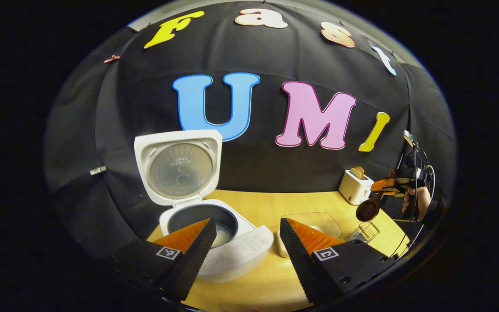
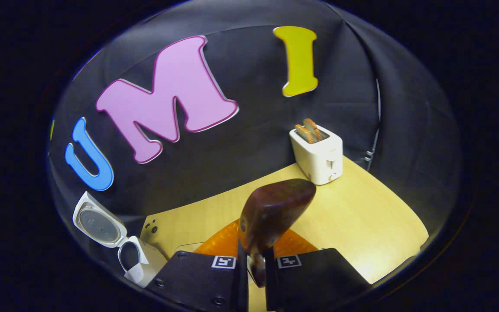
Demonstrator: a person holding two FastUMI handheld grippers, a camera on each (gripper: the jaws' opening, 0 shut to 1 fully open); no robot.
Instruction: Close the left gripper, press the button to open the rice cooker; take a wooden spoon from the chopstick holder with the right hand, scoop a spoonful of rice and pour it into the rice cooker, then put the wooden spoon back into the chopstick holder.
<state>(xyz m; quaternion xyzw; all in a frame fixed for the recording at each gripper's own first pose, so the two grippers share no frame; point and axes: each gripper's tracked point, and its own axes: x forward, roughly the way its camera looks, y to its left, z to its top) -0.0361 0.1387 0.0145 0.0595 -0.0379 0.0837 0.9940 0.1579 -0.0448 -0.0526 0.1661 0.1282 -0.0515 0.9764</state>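
Wooden spoon (image 2: 271, 212) is clamped by its handle in the right hand-held gripper (image 2: 256, 271); both fingers are closed hard against the shaft, and the dark bowl stands up just ahead of the fingertips. I cannot tell from either view whether the bowl carries any rice.

Left hand-held gripper (image 1: 245, 242) holds nothing, its fingers well apart. Just ahead of it and slightly to its left sits the rice cooker (image 1: 215, 242), lid (image 1: 179, 167) standing upright and the inner pot exposed, so the button step looks done. A clear container (image 1: 314, 221) lies just ahead of its right finger. A wire chopstick holder (image 1: 364, 232) stands beyond that container, below the spoon as the left gripper view shows it.

From the right hand-held gripper, the cooker is far off to the left and low; the white toaster (image 2: 319, 158) stands ahead and to the right on the desk (image 2: 375, 225).

Risks, as I judge them:
- The grip is low on a thin handle. Rotation in the fingers could tip the bowl and spill rice on the desk during transfer.
- Travel to the cooker passes the idle left hand-held gripper; a collision is possible if it is not withdrawn.
- The upright lid overhangs the pot's far side; a high approach could strike it.
- The wire holder looks light; a slanted reinsertion could topple it.
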